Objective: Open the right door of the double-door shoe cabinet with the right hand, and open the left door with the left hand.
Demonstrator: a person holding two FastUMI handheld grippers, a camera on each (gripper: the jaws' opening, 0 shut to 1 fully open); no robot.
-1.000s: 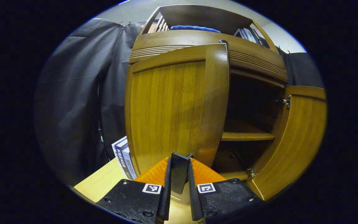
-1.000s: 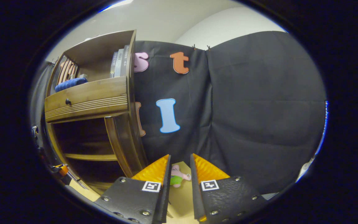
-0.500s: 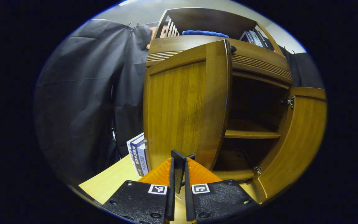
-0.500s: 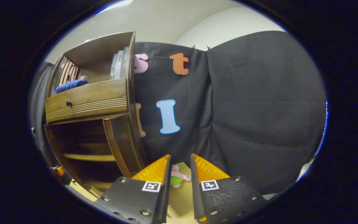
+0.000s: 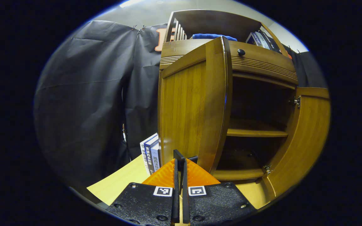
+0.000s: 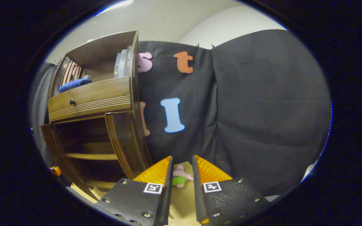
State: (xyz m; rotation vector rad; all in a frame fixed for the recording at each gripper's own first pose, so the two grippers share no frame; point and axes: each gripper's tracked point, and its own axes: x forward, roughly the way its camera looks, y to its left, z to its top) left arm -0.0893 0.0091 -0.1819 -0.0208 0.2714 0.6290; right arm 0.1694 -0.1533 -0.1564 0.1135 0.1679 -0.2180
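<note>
On the desk (image 5: 118, 185) stands the double-door shoe cabinet (image 5: 262, 62), both doors swung out. Left gripper view: the left tool (image 5: 180, 169) sits low at the foot of the left door (image 5: 193, 106), clenched on a dark flat handle (image 5: 178, 156) that rises between its fingers just in front of the door's lower face. That door stands edge-on, well out from the carcass; the inner shelf (image 5: 256, 133) and the bottom board show behind it. The right door (image 5: 306, 135) hangs wide open at the far side, hinges visible on its inner face. A few books (image 5: 151, 152) stand upright on the desk beside the cabinet, near the left door's hinge side.

Right gripper view: the right tool (image 6: 182, 172) is released, fingers apart with nothing between them, well clear of the cabinet, which lies off to its left. A small plush toy (image 6: 181, 177) lies on the desk beyond the fingertips, near the black cloth wall (image 6: 262, 119).
</note>
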